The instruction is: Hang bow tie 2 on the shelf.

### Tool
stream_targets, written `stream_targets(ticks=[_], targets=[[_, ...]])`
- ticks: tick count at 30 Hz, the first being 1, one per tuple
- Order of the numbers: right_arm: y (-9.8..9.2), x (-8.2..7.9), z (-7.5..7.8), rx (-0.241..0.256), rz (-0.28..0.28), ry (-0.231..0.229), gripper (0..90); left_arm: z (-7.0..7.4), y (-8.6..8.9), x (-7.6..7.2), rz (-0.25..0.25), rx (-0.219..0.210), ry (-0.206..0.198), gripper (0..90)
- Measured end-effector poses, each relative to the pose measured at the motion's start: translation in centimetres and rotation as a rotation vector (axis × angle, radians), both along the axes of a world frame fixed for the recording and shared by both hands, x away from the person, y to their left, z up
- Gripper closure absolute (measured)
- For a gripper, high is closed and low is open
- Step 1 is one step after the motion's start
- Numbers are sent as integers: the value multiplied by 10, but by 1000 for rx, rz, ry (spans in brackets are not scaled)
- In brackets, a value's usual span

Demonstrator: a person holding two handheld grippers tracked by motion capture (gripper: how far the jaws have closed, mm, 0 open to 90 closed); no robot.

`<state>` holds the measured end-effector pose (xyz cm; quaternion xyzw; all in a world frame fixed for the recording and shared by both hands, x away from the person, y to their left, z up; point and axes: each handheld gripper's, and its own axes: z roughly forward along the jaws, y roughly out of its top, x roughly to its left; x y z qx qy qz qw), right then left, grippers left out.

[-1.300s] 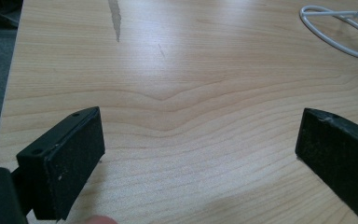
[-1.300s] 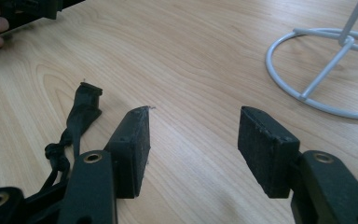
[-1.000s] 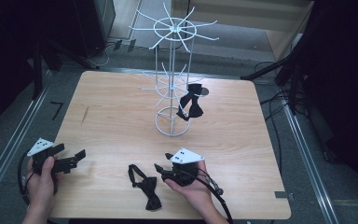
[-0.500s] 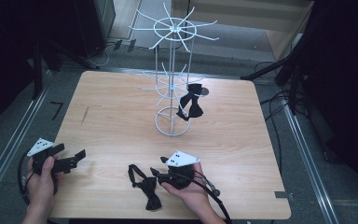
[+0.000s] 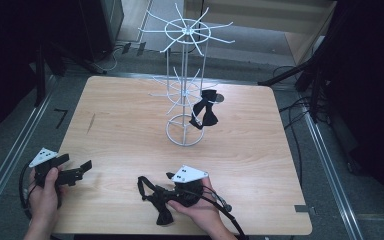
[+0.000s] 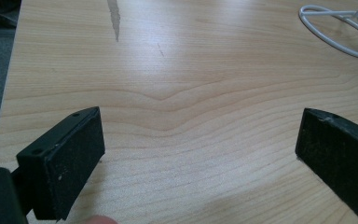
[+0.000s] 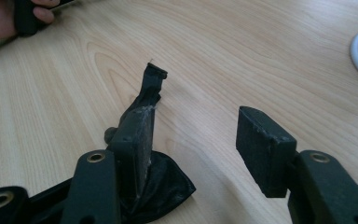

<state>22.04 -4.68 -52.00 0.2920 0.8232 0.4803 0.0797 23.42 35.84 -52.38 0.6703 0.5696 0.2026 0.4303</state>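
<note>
Black bow tie (image 5: 161,202) lay crumpled flat on the wood, lower centre of high view, strap (image 7: 152,82) trailing.

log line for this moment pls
left gripper: open, idle over table | right gripper: open at bow tie, not gripped | second bow tie: on wire rack

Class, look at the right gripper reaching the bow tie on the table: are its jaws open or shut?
Open. In the right gripper view, bare table shows between the jaws of the right gripper, and the bow tie lies beside the left jaw, not clamped.
</note>
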Motion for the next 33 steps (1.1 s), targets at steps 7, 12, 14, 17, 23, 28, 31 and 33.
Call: stream_targets(ticks=[7, 12, 14, 17, 23, 28, 31, 33], targets=[[4, -3, -2, -8, 19, 4, 464, 0, 0, 0, 0, -1, 0, 16], [8, -4, -5, -17, 32, 12, 465, 0, 0, 0, 0, -1, 0, 16], [9, -4, -7, -20, 41, 17, 472, 0, 0, 0, 0, 0, 0, 16], [11, -4, -9, -21, 58, 34, 507, 0, 0, 0, 0, 0, 0, 16], [15, -4, -13, -37, 92, 60, 596, 0, 0, 0, 0, 0, 0, 16], [15, -4, -13, -49, 101, 75, 734, 0, 0, 0, 0, 1, 0, 16], [14, -2, -14, -46, 104, 88, 809, 0, 0, 0, 1, -1, -1, 16], [14, -2, -13, -46, 103, 95, 840, 0, 0, 0, 1, -1, -2, 16]])
